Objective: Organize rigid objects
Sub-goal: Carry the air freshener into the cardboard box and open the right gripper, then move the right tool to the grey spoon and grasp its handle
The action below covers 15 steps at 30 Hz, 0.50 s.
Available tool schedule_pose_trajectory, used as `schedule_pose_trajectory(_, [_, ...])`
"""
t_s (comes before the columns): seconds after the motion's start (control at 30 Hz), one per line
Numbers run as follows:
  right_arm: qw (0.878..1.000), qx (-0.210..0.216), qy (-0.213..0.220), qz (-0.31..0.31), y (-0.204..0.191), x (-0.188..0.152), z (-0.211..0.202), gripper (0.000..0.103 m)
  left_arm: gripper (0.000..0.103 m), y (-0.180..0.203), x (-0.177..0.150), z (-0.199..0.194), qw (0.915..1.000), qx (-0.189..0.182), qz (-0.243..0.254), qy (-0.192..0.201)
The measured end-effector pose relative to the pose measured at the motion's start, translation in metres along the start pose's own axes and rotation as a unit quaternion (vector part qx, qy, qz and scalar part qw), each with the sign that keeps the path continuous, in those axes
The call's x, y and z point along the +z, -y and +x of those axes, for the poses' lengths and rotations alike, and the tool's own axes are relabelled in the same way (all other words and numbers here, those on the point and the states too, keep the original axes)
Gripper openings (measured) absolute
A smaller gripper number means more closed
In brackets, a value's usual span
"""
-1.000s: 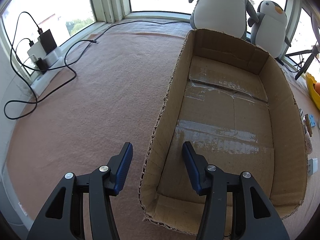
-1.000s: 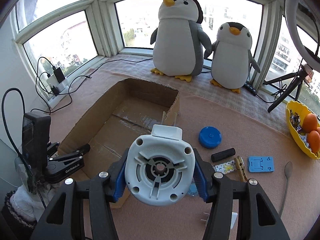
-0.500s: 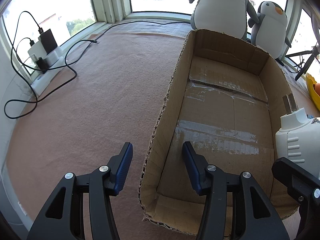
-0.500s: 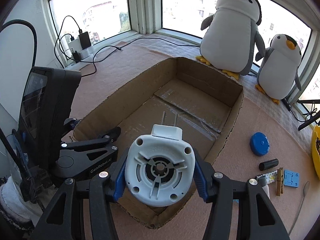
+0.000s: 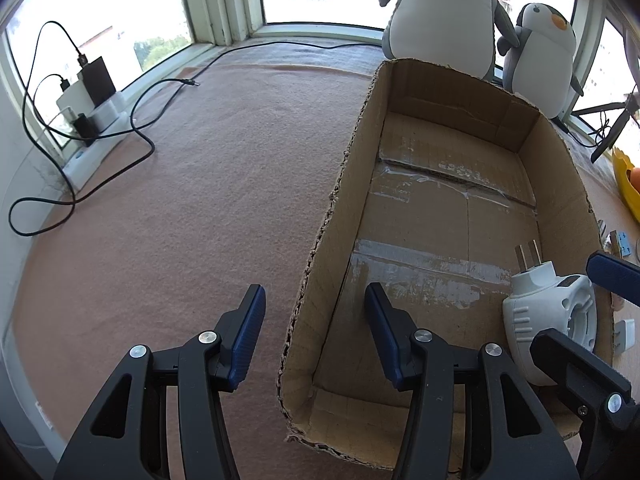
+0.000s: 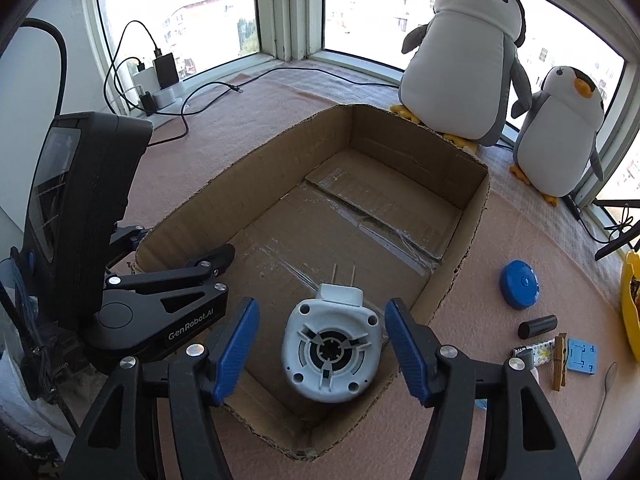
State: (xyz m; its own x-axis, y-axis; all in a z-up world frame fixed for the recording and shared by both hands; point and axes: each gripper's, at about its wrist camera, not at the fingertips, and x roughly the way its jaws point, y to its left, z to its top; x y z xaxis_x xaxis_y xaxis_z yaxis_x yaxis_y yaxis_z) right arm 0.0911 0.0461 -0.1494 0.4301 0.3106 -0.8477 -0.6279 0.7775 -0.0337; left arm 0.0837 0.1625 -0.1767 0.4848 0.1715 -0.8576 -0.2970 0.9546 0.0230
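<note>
The left tool (image 5: 313, 292) stands spread astride the left wall of the open brown cardboard box (image 6: 400, 140), one finger inside and one outside. Its pads look clear of the cardboard on both sides, so it seems to guard the box rather than pinch it.

In the box's near corner sits the white round plastic plug-in device with two metal prongs (image 6: 330, 356), resting on the box floor with its prongs pointing toward the far wall. It is the only thing in the box.

The right tool (image 6: 320, 304) hangs around that device with its jaws opening. The device is between them, but there is a gap at each blue pad, so it is released.

On the pink felt-covered desk (image 6: 500, 420) to the right of the box lie a blue round lid (image 6: 520, 284), a short black cylinder (image 6: 538, 326), a wooden clothespin (image 6: 559, 362), a small blue square plastic piece (image 6: 582, 356) and a grey spoon (image 6: 608, 376).

By my reading the task is at its start: one item is boxed, and the loose ones on the right are left to collect.
</note>
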Motion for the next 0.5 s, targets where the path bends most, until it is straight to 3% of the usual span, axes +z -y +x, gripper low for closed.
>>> schedule_pose_trajectory(0.23, [1.0,0.005,0.011,0.024,0.014,-0.003,-0.02,0.061,0.051,0.002,0.001,0.0,1.0,0.005,0.004,0.0])
schedule_pose_trajectory(0.5, [0.996,-0.012,0.038,0.086,0.064,-0.02,-0.064,0.061,0.051,0.004,0.002,0.001,0.9999,0.012,0.01,0.0])
